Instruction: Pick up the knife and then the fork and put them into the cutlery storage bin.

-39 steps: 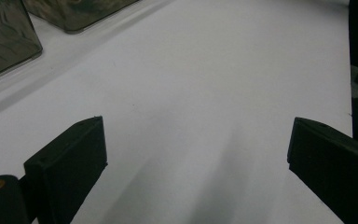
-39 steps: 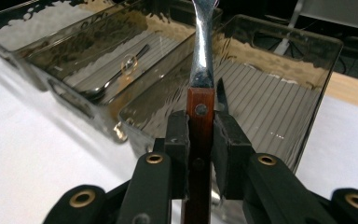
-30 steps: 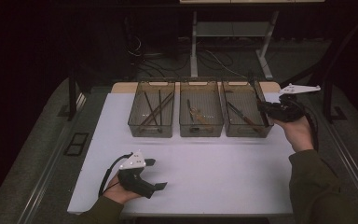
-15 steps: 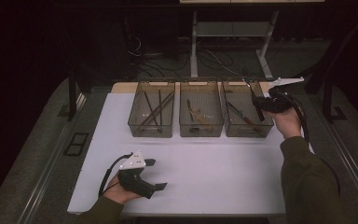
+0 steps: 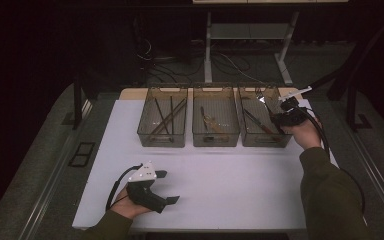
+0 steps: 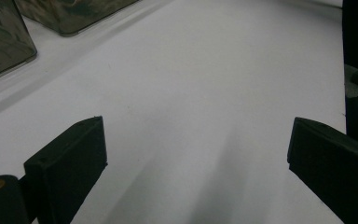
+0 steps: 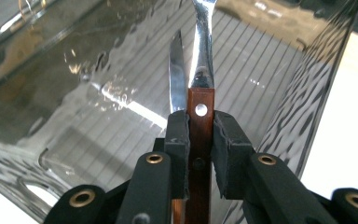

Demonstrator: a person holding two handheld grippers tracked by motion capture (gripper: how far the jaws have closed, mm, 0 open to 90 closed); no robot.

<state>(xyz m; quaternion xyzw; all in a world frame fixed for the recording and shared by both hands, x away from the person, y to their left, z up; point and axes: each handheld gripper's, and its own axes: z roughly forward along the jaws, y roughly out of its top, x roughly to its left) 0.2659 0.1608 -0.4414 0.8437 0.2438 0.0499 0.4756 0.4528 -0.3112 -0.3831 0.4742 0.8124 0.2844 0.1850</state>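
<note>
Wooden-handled and steel-tipped, a fork point(image 7: 200, 112) is clamped between the narrowed jaws of the right gripper point(image 7: 200, 154), handle in the pads, tines pointed ahead into the right bin point(image 5: 250, 141). It is held over that bin, likely so it can be lowered in beside the cutlery already lying there. Left of that bin, the middle bin point(image 5: 215, 140) and left bin point(image 5: 162, 141) hold other utensils. The left gripper point(image 5: 164, 187) is rested near the table's point(image 5: 230, 175) front edge, jaws wide and empty, kept clear.
</note>
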